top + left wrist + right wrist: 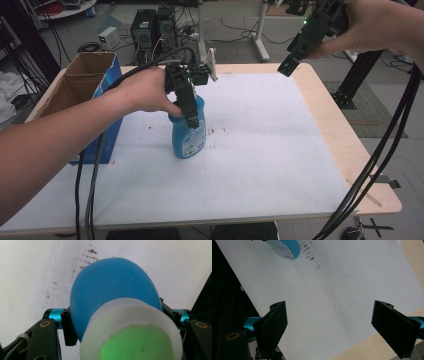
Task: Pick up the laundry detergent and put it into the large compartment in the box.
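Clamping the blue bottle near its top, the left gripper holds it upright on the white bench, just right of a cardboard box. The right gripper hangs wide open and empty over the far right edge.

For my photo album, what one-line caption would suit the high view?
Left gripper clamps a blue bottle upright on the white table, while the right gripper hovers open above.

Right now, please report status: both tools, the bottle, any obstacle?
Left tool shut on blue bottle, standing on table. Right tool open, raised, holding nothing. Cardboard box left of bottle, apart.
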The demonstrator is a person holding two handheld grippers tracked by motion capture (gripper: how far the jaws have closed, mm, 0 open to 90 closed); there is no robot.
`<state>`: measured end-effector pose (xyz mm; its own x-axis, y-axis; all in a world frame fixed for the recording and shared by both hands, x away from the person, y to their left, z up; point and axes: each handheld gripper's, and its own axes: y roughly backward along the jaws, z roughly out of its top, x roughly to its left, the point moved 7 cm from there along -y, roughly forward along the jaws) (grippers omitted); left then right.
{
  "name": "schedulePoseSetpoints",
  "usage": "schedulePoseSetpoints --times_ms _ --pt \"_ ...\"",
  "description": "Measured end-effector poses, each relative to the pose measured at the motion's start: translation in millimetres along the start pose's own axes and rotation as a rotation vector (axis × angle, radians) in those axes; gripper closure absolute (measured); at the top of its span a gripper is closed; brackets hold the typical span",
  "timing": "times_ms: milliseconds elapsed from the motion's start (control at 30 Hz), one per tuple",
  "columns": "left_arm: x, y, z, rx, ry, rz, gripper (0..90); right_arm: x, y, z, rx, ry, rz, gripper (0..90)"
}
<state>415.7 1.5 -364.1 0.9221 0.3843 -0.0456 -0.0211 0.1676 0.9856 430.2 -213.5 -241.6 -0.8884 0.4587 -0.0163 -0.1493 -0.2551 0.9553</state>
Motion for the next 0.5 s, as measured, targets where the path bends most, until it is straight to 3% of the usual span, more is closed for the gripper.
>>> schedulePoseSetpoints --times_ms 300,500 --pt "-1.2 2.8 -1.7 0.001 -0.045 0.009 34.5 -2.4 0.6 -1.5 -0.005 -0.006 -0.002 12.6" --pt "-2.1 14.5 -3.5 -0.009 -0.081 0.009 34.7 -4.2 0.1 -0.8 -0.005 -0.008 -0.001 12.6"
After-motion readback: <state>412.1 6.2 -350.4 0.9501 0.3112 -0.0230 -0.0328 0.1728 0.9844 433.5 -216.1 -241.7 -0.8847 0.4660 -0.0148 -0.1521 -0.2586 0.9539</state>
